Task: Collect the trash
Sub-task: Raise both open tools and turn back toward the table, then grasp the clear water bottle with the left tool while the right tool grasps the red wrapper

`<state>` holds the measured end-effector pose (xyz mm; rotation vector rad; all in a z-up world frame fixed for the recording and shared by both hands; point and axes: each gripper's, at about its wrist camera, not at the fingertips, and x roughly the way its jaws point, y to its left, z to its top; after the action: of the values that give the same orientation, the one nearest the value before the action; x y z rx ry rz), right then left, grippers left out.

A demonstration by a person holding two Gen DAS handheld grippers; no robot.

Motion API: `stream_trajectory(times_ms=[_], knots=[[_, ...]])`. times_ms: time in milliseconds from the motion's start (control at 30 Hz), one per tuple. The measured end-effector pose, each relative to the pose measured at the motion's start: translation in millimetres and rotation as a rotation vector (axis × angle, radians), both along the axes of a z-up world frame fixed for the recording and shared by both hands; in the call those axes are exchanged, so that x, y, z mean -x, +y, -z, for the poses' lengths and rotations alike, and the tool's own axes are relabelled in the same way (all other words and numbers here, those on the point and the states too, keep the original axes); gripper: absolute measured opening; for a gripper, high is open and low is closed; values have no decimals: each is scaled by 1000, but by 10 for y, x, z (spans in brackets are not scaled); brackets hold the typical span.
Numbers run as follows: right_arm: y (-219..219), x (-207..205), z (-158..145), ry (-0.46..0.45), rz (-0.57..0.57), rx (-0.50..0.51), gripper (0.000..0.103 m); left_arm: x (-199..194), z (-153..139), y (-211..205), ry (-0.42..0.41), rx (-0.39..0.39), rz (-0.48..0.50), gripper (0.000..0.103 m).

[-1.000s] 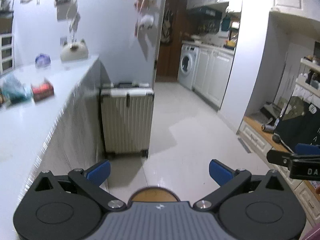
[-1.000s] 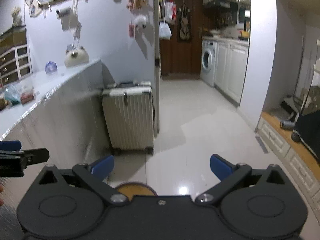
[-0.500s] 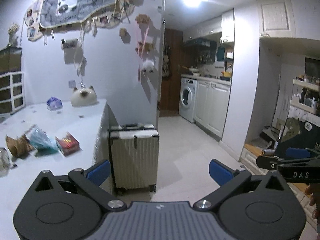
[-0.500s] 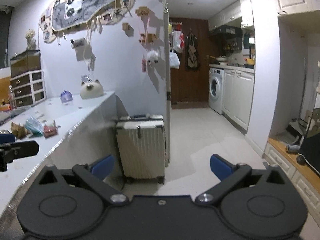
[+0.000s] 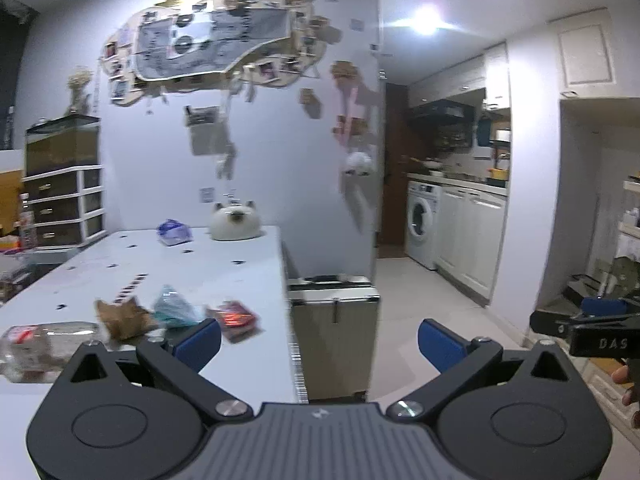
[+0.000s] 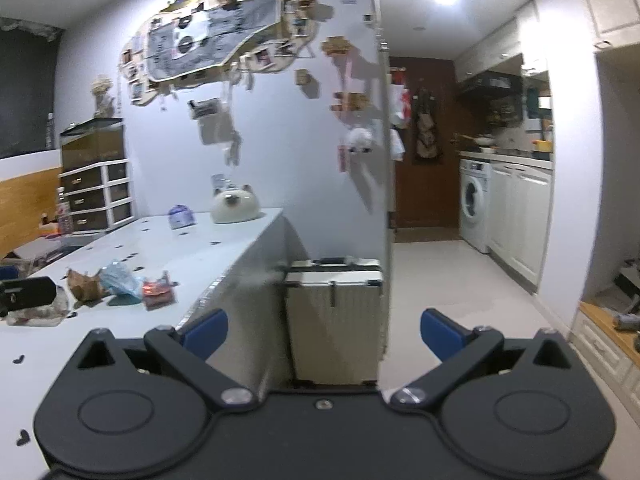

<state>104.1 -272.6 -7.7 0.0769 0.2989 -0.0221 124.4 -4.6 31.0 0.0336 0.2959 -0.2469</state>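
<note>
Trash lies on a white table (image 5: 224,276): a crumpled brown paper (image 5: 122,316), a teal plastic bag (image 5: 174,306), a red wrapper (image 5: 236,318) and a clear plastic bottle (image 5: 40,344) on its side. The same pile shows in the right wrist view: brown paper (image 6: 82,282), plastic bag (image 6: 118,278), red wrapper (image 6: 158,290). My left gripper (image 5: 318,342) is open and empty, above the table's near right edge, close to the trash. My right gripper (image 6: 324,330) is open and empty, off the table's right side.
A cream suitcase (image 6: 334,316) stands on the floor against the table's end. A white cat-shaped pot (image 5: 236,222) and a blue wrapper (image 5: 174,232) sit at the table's far end. A drawer unit (image 5: 64,204) stands at left. A kitchen with a washing machine (image 6: 474,204) lies beyond.
Both grippers have risen and tilted up. The tabletop and its trash have come into fuller view and nearer. Both grippers stay open.
</note>
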Motion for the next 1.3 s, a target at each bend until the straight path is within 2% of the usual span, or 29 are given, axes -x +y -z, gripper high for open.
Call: stream_trajectory(times_ms=[333,533,800,1067,1300], knots=[[683,-471,13,30,-109,19,103,-155,-11,928,-3,-5,-129,103],[1143,-767,-8,37,-182,28,103,-288,-4,1470,-4,-44,-193,103],[1706,-1247,77,42,-272,24,103,-565,4,2198,13,-92,-196,103],[2101,-1869,269,82,-306,30,100,-1069,110,2971,106,-34,-173,103],[2262,-2365,445,121,-290,37,95,-1567,237,3429,166,22,-133,103]])
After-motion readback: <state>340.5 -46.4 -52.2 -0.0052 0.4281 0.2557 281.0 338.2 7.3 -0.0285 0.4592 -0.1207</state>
